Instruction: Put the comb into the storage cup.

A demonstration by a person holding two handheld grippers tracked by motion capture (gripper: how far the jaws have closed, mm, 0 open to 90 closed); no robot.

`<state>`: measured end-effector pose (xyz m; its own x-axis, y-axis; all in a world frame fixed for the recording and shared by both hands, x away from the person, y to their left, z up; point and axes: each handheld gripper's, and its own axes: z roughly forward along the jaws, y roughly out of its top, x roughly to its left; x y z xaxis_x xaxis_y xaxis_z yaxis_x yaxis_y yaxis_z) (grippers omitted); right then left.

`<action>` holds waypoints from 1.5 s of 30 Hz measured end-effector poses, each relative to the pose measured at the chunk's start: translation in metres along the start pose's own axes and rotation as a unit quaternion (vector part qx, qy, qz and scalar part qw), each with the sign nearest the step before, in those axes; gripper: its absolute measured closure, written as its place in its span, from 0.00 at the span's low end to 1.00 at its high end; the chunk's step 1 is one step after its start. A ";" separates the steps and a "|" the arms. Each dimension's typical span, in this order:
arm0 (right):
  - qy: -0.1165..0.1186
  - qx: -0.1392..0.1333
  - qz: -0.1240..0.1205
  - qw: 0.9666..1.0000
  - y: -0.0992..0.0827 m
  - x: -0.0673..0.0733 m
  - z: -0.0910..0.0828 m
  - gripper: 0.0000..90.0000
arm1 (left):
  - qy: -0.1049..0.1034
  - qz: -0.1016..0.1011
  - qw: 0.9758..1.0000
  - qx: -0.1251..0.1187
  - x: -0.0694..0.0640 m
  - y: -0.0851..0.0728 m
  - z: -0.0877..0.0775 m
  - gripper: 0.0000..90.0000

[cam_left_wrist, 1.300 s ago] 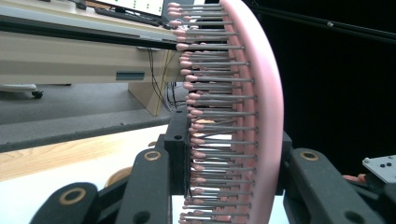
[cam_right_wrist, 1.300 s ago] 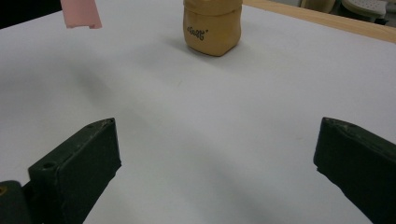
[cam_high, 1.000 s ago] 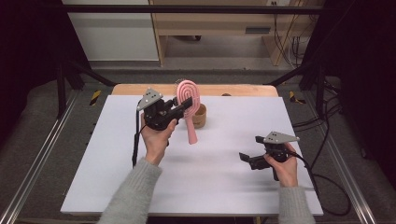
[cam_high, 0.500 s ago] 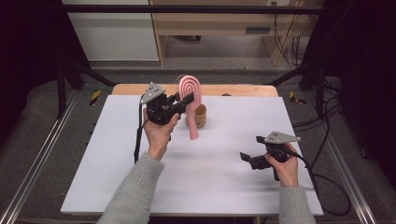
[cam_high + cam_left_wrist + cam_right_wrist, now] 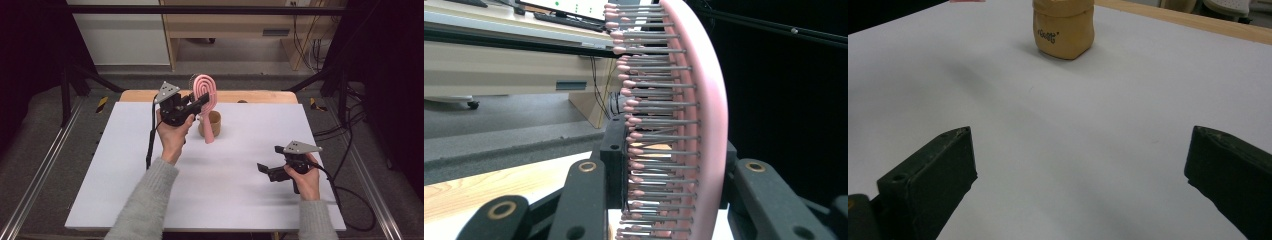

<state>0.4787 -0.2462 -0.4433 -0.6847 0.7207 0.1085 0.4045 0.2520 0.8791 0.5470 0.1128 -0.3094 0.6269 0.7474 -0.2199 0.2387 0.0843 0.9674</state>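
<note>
Left gripper (image 5: 197, 104) is clamped on the pink hairbrush (image 5: 206, 100), holding it up off the white table (image 5: 125, 165) right over the tan pot (image 5: 214, 123), maybe handle-down into it, hard to tell. Right gripper (image 5: 264, 170) sits spread wide with nothing in it.

Grey knit sleeves (image 5: 145, 200), black tools

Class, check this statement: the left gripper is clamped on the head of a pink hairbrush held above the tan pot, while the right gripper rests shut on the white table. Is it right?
Not quite. The right gripper is open: the right gripper view shows its jaws standing wide apart over the white table. The rest holds: the left gripper is clamped on the pink hairbrush above the tan pot.
</note>
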 end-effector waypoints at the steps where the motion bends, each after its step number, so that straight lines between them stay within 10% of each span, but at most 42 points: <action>1: 0.000 0.001 0.000 1.000 0.000 0.000 0.000 0.01 | 0.000 0.000 1.000 0.001 0.000 0.000 0.001 0.70; 45: 0.005 0.002 0.000 1.000 -0.002 -0.002 -0.002 0.01 | 0.026 -0.004 1.000 -0.010 0.015 0.016 0.044 0.70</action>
<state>0.4781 -0.2500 -0.4441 -0.6903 0.7146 0.1135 0.4069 0.2537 0.8775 0.5930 0.0959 -0.3025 0.5852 0.7804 -0.2202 0.2281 0.1022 0.9683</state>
